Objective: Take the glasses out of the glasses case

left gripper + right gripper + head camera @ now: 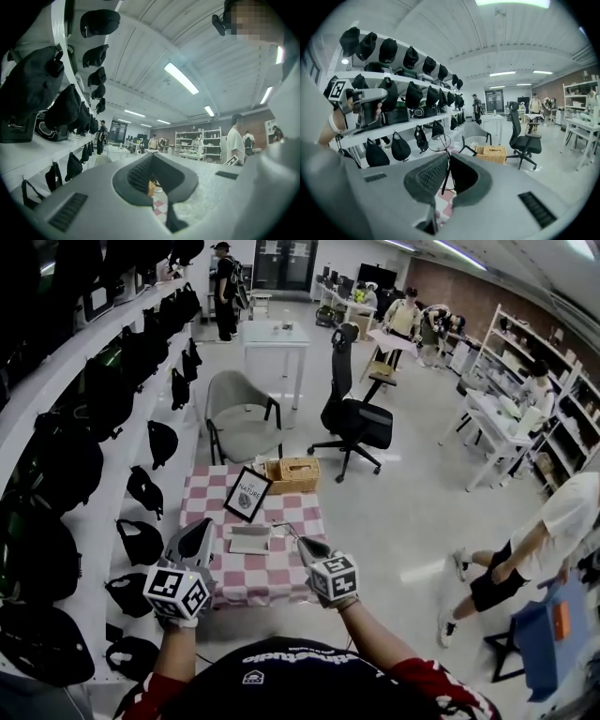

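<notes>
In the head view a pale glasses case [249,539] lies open on the checkered table [272,579]. My right gripper [304,544] hovers above the table's right half. It is shut on one thin temple of the wire-framed glasses [439,143], which hang in the air in front of its jaws [446,163]. The glasses [281,528] show only as a faint wire just right of the case. My left gripper [199,534] is raised at the case's left, pointing level, with its jaws together and nothing between them [152,161]. It also appears from the side in the right gripper view [370,101].
A framed picture [248,493] and a wicker basket [292,474] stand at the table's far edge. Beyond are a grey chair [241,418] and a black office chair [354,418]. Shelves of black caps [75,456] line the left wall. A person [525,549] walks at the right.
</notes>
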A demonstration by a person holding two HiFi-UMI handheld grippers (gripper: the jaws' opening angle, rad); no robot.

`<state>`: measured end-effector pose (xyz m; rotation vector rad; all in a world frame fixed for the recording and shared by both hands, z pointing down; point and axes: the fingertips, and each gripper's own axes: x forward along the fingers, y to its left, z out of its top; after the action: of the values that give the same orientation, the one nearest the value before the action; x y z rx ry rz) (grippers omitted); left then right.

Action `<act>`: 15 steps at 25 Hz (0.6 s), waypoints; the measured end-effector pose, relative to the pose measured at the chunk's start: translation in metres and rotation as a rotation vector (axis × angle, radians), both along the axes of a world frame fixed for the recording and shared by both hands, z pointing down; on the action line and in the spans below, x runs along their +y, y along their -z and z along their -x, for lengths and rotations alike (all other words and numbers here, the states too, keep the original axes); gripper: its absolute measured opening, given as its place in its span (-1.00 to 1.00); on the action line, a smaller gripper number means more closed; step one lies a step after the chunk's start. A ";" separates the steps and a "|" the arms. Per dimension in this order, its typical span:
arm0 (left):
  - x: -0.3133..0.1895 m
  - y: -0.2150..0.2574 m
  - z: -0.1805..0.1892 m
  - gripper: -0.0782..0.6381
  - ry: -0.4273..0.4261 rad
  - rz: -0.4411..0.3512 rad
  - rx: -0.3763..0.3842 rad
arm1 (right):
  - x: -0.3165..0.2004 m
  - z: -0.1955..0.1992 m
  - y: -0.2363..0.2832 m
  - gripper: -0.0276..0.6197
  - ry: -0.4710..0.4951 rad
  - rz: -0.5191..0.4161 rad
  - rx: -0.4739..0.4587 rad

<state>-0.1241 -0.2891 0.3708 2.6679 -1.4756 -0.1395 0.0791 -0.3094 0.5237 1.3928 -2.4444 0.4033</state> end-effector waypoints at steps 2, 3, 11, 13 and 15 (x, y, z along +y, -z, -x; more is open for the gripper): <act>0.003 0.001 -0.003 -0.77 -0.011 -0.007 0.009 | 0.006 -0.007 0.018 -0.83 -0.028 -0.036 -0.027; 0.004 0.001 -0.004 -0.77 -0.018 -0.008 0.016 | 0.009 -0.009 0.025 -0.84 -0.039 -0.049 -0.041; 0.023 0.005 -0.006 -0.77 -0.054 -0.019 0.032 | 0.026 -0.005 0.066 -0.84 -0.095 -0.146 -0.136; 0.031 0.006 0.001 -0.77 -0.044 -0.022 0.027 | 0.033 0.000 0.075 -0.84 -0.097 -0.168 -0.154; 0.040 0.006 0.010 -0.77 -0.029 -0.022 0.026 | 0.040 0.005 0.083 -0.84 -0.097 -0.181 -0.169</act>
<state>-0.1341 -0.2488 0.3651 2.6931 -1.4359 -0.1884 0.0742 -0.2691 0.4409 1.6164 -2.6118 0.3411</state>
